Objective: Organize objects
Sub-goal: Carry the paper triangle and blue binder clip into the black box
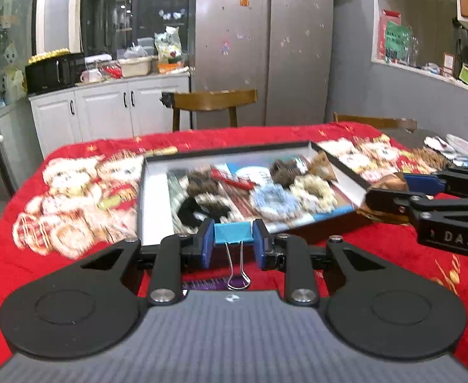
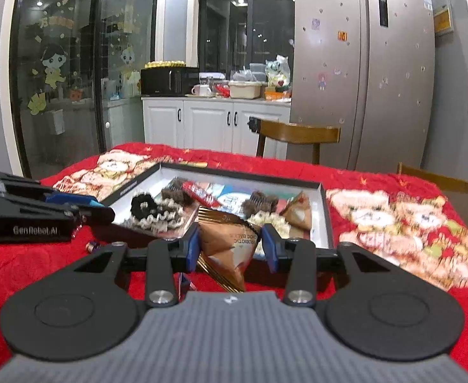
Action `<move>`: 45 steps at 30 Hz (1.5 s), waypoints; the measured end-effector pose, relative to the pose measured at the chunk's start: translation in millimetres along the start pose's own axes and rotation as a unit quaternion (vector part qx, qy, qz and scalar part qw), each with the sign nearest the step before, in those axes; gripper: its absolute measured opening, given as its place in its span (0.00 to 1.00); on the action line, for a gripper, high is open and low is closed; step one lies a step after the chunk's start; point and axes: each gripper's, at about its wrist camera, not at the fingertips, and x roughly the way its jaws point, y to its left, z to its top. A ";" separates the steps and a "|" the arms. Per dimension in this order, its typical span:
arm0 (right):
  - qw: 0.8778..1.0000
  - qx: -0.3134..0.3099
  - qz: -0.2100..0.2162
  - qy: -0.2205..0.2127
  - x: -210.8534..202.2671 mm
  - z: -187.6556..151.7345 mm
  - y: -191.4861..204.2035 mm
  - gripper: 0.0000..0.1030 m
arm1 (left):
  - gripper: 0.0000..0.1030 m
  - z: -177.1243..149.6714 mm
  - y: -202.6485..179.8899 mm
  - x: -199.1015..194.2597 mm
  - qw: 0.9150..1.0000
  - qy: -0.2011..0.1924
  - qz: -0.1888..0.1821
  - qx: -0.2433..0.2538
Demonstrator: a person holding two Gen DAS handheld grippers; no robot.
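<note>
A shallow black box (image 1: pixel 227 152) with a white inside lies on the red bear-print cloth and holds scrunchies, hair clips and packets. My left gripper (image 1: pixel 233 244) is shut on a blue binder clip (image 1: pixel 233 234) just before the box's near edge. My right gripper (image 2: pixel 232 244) is shut on a brown triangular snack packet (image 2: pixel 230 239) at the box's (image 2: pixel 325 210) near right edge. The right gripper also shows in the left wrist view (image 1: pixel 390 188), by the box's right corner. The left gripper shows in the right wrist view (image 2: pixel 101 209), at the box's left side.
A small purple item (image 2: pixel 92 246) lies on the cloth near the box. More loose items (image 1: pixel 457 150) lie at the table's far right. Wooden chairs (image 1: pixel 213 102) stand behind the table, with white cabinets (image 1: pixel 106 111) and a fridge (image 1: pixel 266 48) beyond.
</note>
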 end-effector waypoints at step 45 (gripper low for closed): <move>0.998 0.016 0.000 0.063 163.5 18.1 -4.7 0.43 | 0.30 40.1 37.4 157.8 0.998 0.046 0.031 -0.027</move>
